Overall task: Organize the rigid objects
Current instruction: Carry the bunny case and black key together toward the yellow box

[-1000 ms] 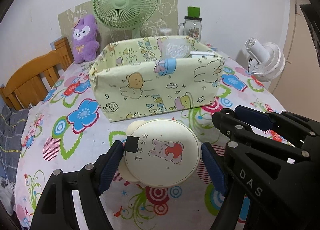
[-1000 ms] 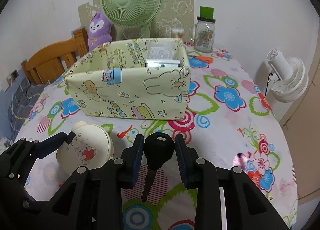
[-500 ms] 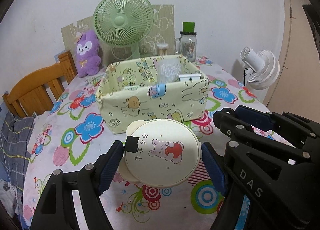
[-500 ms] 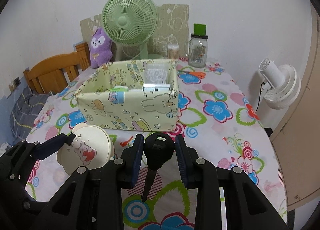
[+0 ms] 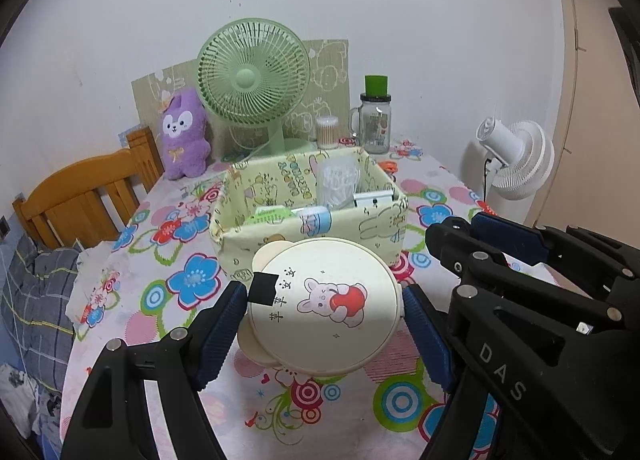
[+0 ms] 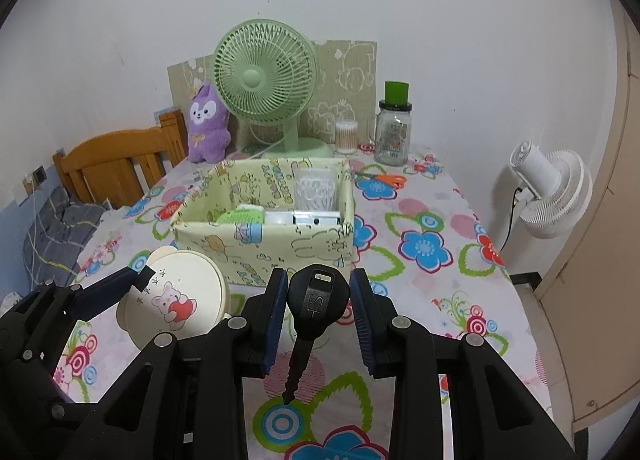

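My left gripper (image 5: 322, 324) is shut on a round cream box with a bunny picture (image 5: 324, 306), held above the table; the box also shows in the right wrist view (image 6: 176, 300). My right gripper (image 6: 320, 316) is shut on a black key (image 6: 316, 300), blade hanging down. A yellow cartoon-print fabric bin (image 5: 312, 212) stands beyond both, also in the right wrist view (image 6: 272, 220). It holds a clear plastic container (image 6: 314, 188), a green pack (image 6: 240, 216) and a silver item (image 6: 316, 217).
A green desk fan (image 6: 264, 80), a purple plush (image 6: 208, 124), a glass jar with a green lid (image 6: 394, 128), a cotton-swab tub (image 6: 346, 137) and orange scissors (image 6: 384, 180) stand at the back. A wooden chair (image 6: 116, 164) is left, a white fan (image 6: 552, 196) right.
Both grippers have risen and drawn back from the bin with their objects held. The bin looks smaller and its inside is now visible.
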The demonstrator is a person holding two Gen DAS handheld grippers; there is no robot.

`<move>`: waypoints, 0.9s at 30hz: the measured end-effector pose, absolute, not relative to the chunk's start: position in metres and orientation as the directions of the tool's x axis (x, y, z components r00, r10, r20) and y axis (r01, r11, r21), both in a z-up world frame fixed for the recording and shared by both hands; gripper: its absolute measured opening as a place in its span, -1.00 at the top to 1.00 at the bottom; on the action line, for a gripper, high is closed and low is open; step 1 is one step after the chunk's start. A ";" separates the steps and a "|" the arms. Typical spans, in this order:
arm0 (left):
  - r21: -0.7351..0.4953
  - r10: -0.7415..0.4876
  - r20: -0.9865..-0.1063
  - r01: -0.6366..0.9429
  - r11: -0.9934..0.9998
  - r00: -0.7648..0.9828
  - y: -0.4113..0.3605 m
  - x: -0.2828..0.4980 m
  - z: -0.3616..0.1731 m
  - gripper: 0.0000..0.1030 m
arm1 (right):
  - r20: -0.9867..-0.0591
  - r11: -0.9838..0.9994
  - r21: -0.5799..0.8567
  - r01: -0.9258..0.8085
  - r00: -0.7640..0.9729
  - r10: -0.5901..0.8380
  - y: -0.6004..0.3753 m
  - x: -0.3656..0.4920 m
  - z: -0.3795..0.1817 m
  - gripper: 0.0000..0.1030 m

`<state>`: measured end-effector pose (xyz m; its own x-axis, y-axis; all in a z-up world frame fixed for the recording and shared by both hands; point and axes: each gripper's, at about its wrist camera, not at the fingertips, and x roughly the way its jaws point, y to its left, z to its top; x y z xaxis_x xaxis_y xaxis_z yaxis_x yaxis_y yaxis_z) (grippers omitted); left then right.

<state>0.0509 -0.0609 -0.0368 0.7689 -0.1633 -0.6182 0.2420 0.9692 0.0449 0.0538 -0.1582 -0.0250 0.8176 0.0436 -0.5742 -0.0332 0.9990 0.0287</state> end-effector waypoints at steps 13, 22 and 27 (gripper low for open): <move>0.044 -0.170 -0.578 0.239 0.970 0.798 -0.061 0.059 -0.009 -0.57 | -0.530 0.999 0.029 -0.036 0.847 0.046 -0.160 0.058 0.004 0.32; 0.041 -0.170 -0.559 0.232 0.972 0.812 -0.061 0.074 0.005 -0.57 | -0.509 0.999 0.026 -0.047 0.859 0.054 -0.160 0.073 0.020 0.32; 0.041 -0.166 -0.556 0.226 0.973 0.814 -0.061 0.090 0.006 -0.57 | -0.506 0.998 0.030 -0.055 0.860 0.063 -0.161 0.088 0.022 0.32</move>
